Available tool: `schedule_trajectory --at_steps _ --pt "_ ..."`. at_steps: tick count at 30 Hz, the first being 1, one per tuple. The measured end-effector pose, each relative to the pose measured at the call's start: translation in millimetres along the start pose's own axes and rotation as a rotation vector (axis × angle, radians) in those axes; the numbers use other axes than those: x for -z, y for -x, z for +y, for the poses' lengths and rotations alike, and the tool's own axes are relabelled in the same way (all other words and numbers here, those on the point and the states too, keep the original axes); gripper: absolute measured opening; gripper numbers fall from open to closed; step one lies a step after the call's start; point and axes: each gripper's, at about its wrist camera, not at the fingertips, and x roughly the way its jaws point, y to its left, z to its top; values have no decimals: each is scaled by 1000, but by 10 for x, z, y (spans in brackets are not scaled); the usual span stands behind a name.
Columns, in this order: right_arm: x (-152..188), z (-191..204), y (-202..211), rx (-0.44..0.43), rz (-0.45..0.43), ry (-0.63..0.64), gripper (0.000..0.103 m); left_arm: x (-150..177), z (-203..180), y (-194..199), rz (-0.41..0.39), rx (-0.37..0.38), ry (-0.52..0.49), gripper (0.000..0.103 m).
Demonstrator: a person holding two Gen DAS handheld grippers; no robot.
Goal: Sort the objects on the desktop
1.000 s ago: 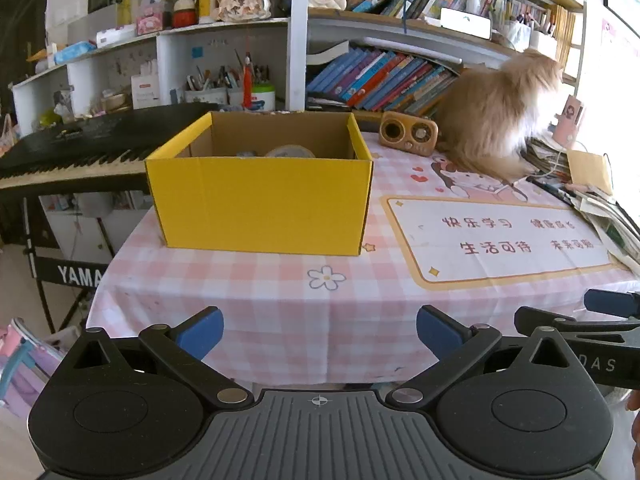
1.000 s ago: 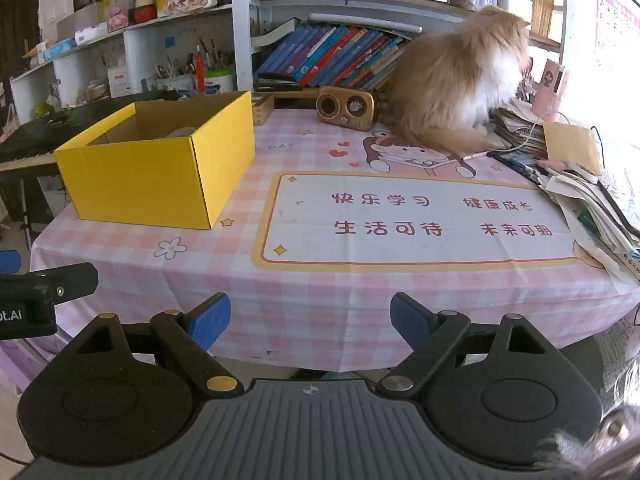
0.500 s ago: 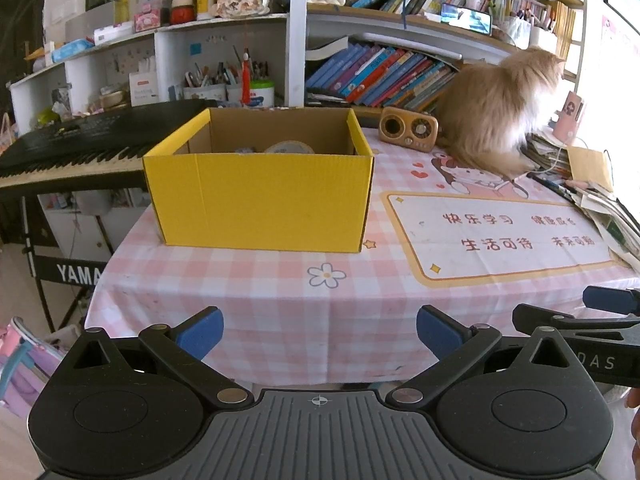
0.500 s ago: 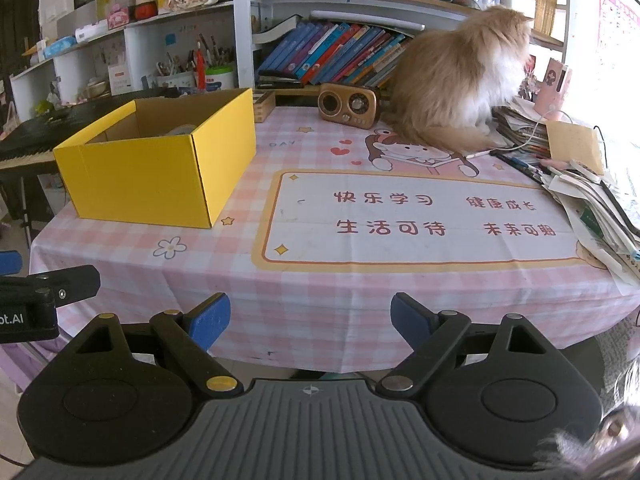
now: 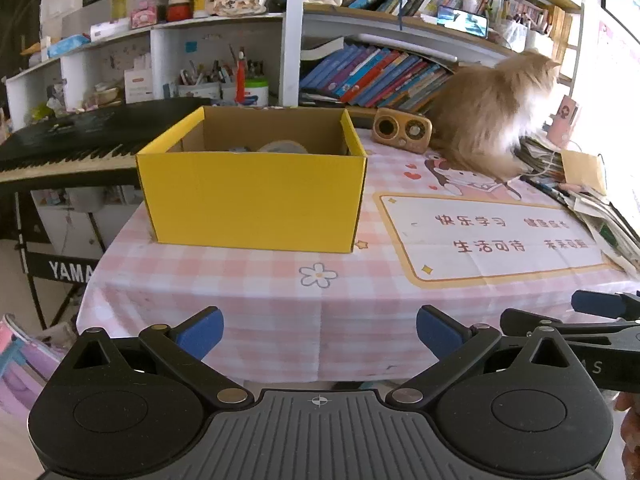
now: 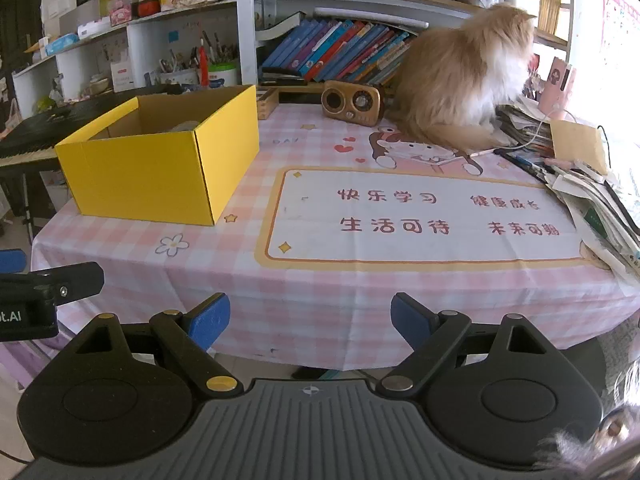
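A yellow cardboard box (image 5: 252, 196) stands open on the pink checked tablecloth (image 5: 280, 300); a tape roll (image 5: 282, 147) and other items lie inside, mostly hidden. The box also shows in the right wrist view (image 6: 160, 168). My left gripper (image 5: 319, 332) is open and empty, held before the table's front edge. My right gripper (image 6: 310, 320) is open and empty, also at the front edge; it shows at the right of the left wrist view (image 5: 600, 312). A wooden speaker (image 6: 351, 103) stands at the back.
A fluffy cat (image 6: 460, 76) sits at the back right beside a stack of papers (image 6: 600, 200). A study mat (image 6: 420, 216) covers the table's right half. A keyboard piano (image 5: 68, 140) stands left of the table. Bookshelves (image 5: 380, 72) lie behind.
Both grippers have drifted slightly, and the view has shifted a little. The cat has turned its head. Both grippers stay open and empty.
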Motion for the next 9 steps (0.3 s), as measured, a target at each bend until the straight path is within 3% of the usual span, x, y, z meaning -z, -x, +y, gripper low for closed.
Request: schedule_trajectory --at_steps 9 --pt "3 -6 -12 -4 7 1 87 -10 -11 -43 13 -9 8 103"
